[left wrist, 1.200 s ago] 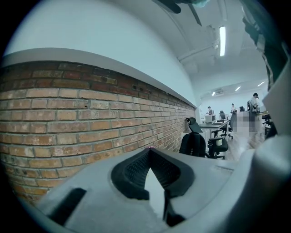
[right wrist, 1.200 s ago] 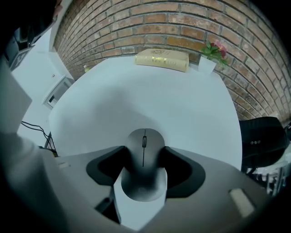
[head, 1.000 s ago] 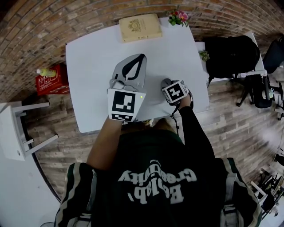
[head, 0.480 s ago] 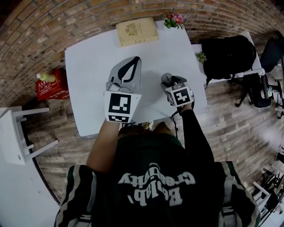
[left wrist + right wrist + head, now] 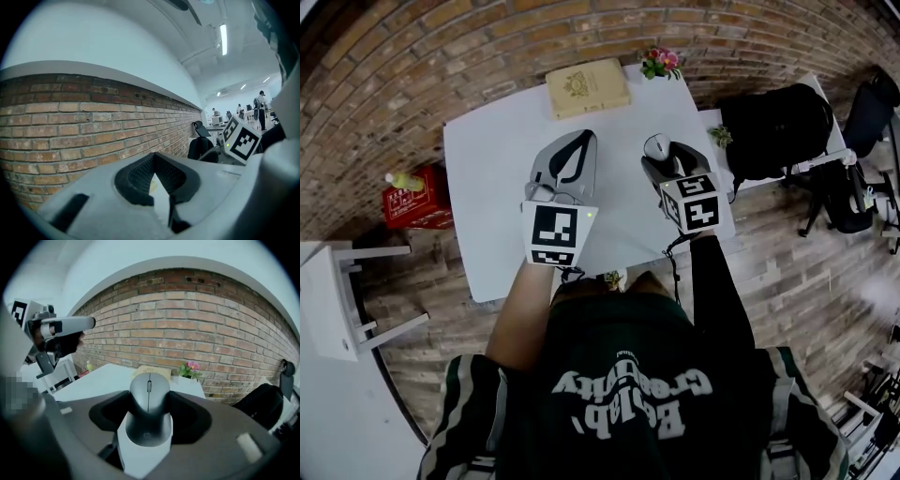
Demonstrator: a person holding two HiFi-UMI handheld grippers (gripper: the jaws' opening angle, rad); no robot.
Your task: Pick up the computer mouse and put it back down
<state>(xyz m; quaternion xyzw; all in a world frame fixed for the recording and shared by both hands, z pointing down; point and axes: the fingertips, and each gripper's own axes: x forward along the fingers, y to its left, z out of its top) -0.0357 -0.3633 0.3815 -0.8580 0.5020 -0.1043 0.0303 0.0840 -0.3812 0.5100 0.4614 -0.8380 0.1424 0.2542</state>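
A grey computer mouse (image 5: 655, 147) (image 5: 149, 425) hangs in the air above the white table (image 5: 492, 187), its scroll wheel facing up. My right gripper (image 5: 663, 157) (image 5: 150, 401) is shut on its two sides. Over the middle of the table, my left gripper (image 5: 579, 142) (image 5: 153, 161) hovers nearly level, its dark pads meeting at the tips with nothing between them. The left gripper also shows at the upper left of the right gripper view (image 5: 61, 326).
A tan book (image 5: 587, 86) lies at the table's far edge, with a small pot of pink flowers (image 5: 660, 63) at the far right corner. A black backpack (image 5: 769, 117) sits right of the table. A red box (image 5: 412, 195) and a white stool (image 5: 337, 291) stand at the left.
My right gripper has risen with the mouse, lifting it off the table and tilting up toward the far side. The left gripper has hardly moved.
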